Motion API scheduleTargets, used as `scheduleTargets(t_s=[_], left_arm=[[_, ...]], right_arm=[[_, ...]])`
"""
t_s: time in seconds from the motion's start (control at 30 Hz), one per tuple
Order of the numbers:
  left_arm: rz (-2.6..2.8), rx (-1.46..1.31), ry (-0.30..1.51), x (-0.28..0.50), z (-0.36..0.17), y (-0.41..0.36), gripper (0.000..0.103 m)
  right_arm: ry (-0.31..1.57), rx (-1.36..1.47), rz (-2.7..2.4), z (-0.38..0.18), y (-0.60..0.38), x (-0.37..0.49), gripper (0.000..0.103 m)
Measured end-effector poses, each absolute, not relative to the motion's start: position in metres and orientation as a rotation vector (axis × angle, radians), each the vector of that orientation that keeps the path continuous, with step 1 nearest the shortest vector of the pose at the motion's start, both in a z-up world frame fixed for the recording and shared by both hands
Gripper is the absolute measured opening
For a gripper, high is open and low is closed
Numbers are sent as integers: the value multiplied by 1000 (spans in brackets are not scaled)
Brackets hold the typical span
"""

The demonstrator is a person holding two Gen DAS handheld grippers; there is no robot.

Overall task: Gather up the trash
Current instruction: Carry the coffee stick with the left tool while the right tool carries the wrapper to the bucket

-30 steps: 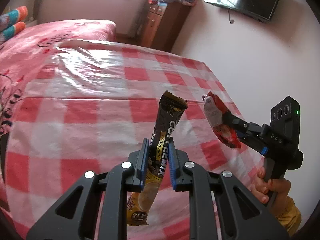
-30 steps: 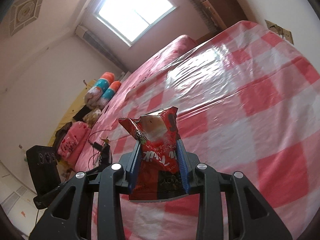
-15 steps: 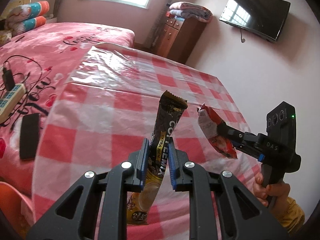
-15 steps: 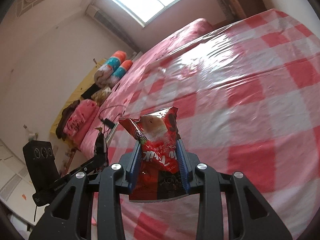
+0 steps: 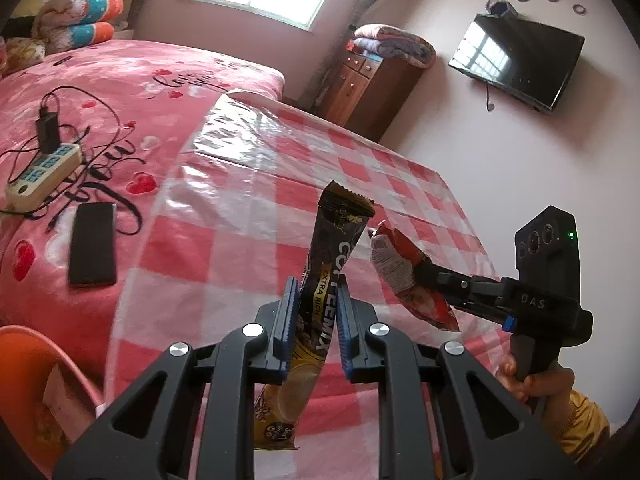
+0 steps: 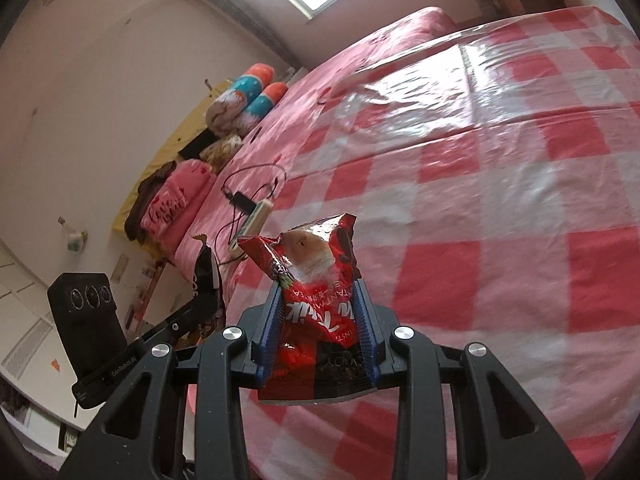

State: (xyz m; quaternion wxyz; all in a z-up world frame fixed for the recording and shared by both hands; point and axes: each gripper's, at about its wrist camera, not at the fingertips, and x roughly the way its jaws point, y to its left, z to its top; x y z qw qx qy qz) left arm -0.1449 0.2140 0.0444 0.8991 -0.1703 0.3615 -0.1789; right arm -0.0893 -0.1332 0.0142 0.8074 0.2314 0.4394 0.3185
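1. My left gripper (image 5: 313, 316) is closed on a dark coffee sachet (image 5: 320, 304); I read "EXTRA RICH" and a name like "COFFEEMIX" on it, and "3 in 1" near its yellow bottom end
2. My right gripper (image 6: 319, 322) is clamped on a red snack packet (image 6: 320, 300); its print is upside down to me, I can read only "INSTANT" and some white letters I cannot make out
3. Both pieces of trash are in the air above the checked tablecloth (image 5: 240, 248), the sachet upright, the packet just to the right of it
4. The body of my right gripper carries the letters "DAS", and a hand (image 5: 536, 384) with a yellow sleeve holds its handle
5. Compared with one second ago, both views now show more of the pink bed (image 5: 100, 92); the power strip (image 5: 44, 172), the charger cable and the black phone (image 5: 93, 244) were not visible then in the left view
6. An orange container (image 5: 36, 364) now shows at the lower left edge; its inside I cannot see well
7. The grips on both wrappers look the same as before
8. Around: a wall television (image 5: 516, 62), a wooden cabinet (image 5: 376, 88) with folded blankets on top, rolled pillows (image 5: 80, 14) near the window
9. Nothing lies on the cloth between the wrappers and the table edge
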Motion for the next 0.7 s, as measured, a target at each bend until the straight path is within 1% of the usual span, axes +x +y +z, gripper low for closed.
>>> scheduleTargets(t_s=[0.4, 0.7], left_arm=[[-255, -421, 701, -188, 47, 283, 20], [-74, -499, 714, -229, 28, 357, 20]], right_arm=[[1014, 392, 830, 21, -44, -97, 36], [1067, 279, 995, 29, 47, -111, 36]])
